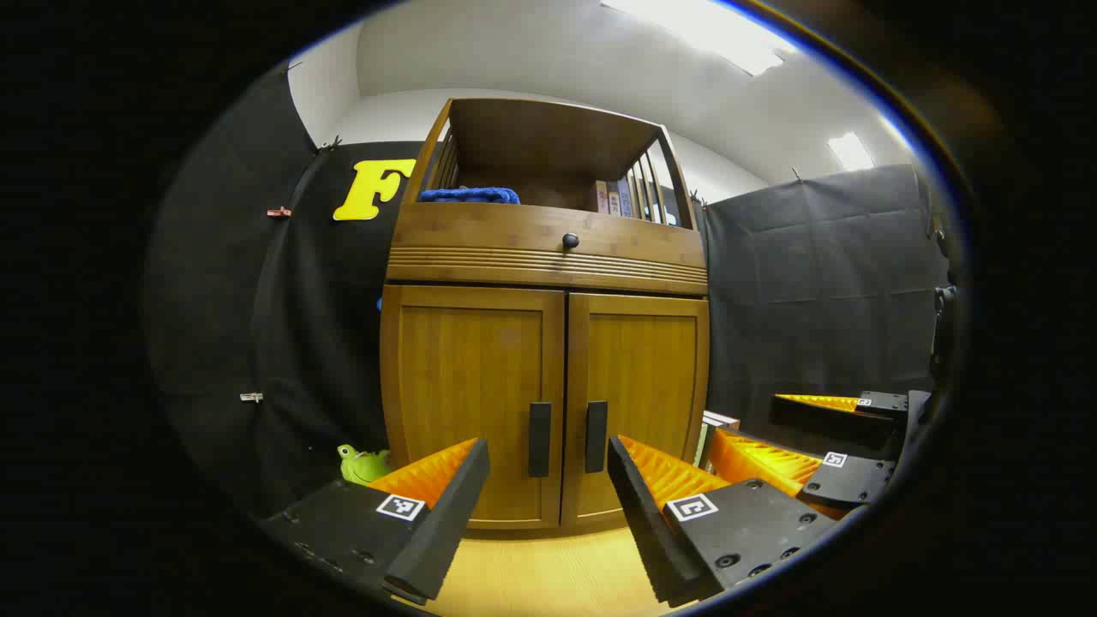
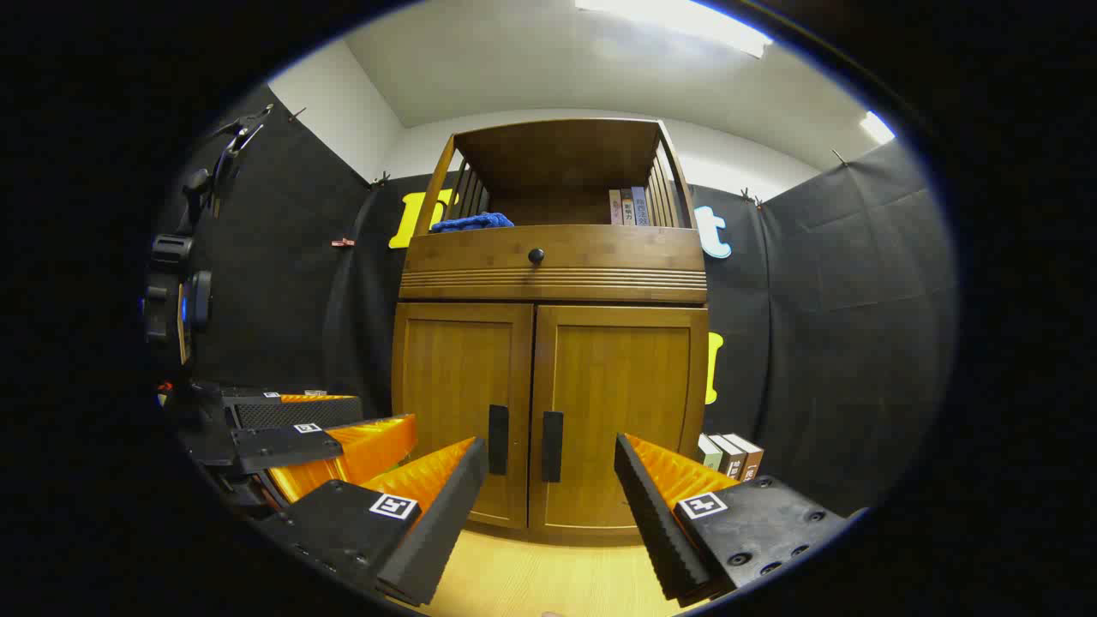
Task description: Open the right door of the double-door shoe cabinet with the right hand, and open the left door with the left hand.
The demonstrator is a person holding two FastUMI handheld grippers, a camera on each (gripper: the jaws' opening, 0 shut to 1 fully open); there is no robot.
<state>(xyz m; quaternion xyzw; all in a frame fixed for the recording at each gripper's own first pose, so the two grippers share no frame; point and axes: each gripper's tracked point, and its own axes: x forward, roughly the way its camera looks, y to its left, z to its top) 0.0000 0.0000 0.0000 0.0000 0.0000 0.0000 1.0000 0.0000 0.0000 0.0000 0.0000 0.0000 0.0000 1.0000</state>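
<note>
Facing the shoe cabinet (image 1: pixel 548 377), the left claw (image 1: pixel 548 480) is held wide, gripping nothing, short of the closed left door (image 1: pixel 471 403). Beside it, the right claw (image 2: pixel 551 480) is spread wide too, before the closed right door (image 2: pixel 617 411).

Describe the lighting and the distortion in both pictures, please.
Left gripper view: ceiling lights glare white, the cabinet bows and leans from fisheye distortion, and focus is sharp. Right gripper view: the same glare overhead, the doors evenly lit, and the cabinet's edges curve outward.
</note>
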